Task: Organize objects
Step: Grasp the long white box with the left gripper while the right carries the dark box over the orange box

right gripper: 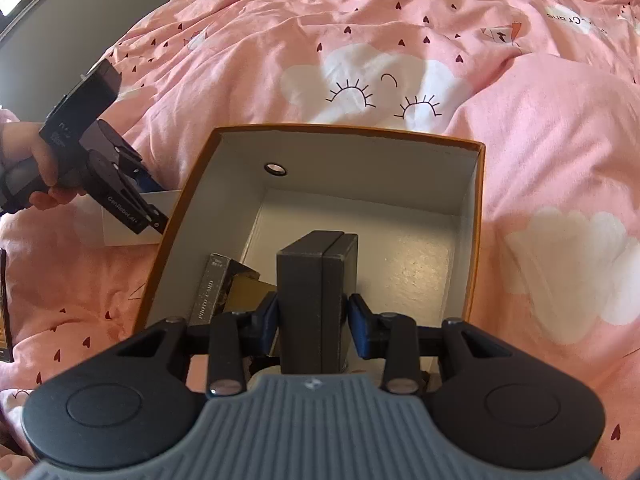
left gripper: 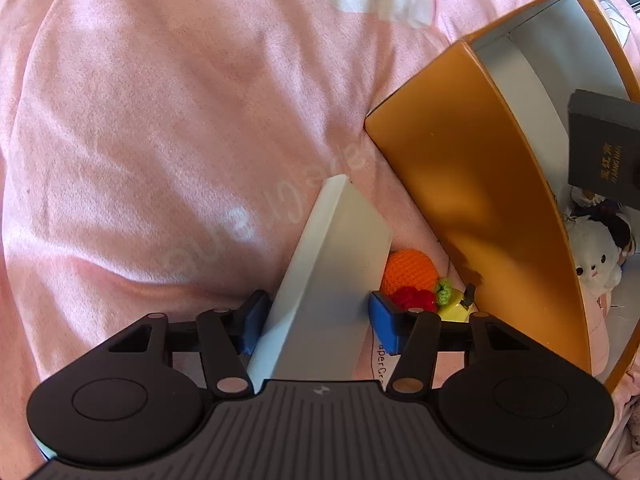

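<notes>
box (right gripper: 472, 184) on bedcover (right gripper: 540, 120) | card pack (right gripper: 212, 284) inside | slab (left gripper: 332, 264) left of box

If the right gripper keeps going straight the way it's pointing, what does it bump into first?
Probably the white floor of the orange box. The right gripper, holding a dark grey case, points down into it, and that patch looks bare; depth is hard to judge.

Bedcover (right gripper: 400, 40): soft pink printed cloth, creased, faintly sheened. Storage box (right gripper: 180, 216): stiff cardboard, smooth satin orange outside, matt white, lightly textured inside. White box (left gripper: 332, 260): smooth matt card. Dark case (right gripper: 316, 288): matt grey, fine-grained covering. Toy orange (left gripper: 408, 270): crocheted yarn, knobbly. Plush toy (left gripper: 596, 256): fluffy white pile. Gripper pads (left gripper: 382, 322): blue, matt plastic.
</notes>
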Demonstrator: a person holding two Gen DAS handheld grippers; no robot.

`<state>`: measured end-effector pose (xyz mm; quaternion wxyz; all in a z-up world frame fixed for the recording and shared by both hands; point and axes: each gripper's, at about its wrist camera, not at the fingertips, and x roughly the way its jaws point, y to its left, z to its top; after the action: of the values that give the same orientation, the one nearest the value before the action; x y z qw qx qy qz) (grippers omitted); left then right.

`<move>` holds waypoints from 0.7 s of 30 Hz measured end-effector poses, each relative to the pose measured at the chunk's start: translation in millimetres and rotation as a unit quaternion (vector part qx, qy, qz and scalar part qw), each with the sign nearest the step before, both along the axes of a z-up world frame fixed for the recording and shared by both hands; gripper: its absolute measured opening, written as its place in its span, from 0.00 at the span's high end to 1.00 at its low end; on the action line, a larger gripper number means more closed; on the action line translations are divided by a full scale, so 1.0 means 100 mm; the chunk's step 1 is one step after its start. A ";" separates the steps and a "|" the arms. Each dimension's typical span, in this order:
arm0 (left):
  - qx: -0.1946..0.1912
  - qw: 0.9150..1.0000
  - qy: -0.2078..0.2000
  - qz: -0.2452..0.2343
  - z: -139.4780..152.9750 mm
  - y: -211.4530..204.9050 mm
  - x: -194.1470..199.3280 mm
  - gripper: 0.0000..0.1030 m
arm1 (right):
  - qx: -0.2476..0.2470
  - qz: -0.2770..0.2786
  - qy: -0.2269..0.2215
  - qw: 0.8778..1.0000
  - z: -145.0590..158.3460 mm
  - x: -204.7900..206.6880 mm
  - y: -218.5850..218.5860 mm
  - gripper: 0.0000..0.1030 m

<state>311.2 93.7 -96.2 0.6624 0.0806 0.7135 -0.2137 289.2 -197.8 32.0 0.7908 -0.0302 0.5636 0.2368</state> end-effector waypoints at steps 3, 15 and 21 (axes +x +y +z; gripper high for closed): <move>0.003 1.000 -0.015 -0.002 0.14 -0.01 -0.13 0.54 | 0.004 -0.007 0.004 1.000 -0.08 0.00 -0.07 0.62; 0.058 0.971 -0.218 -0.081 1.01 -0.49 -0.83 0.70 | 0.027 -0.017 -0.017 0.999 -0.06 -0.21 -0.25 0.62; 0.080 0.931 -0.318 -0.162 1.49 -0.96 -1.11 0.70 | 0.032 -0.018 -0.041 0.998 0.09 -0.36 -0.31 0.62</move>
<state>200.4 -2.2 53.2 0.8022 0.3118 0.4576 -0.2233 253.3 -228.6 41.5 0.8181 -0.0046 0.5230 0.2390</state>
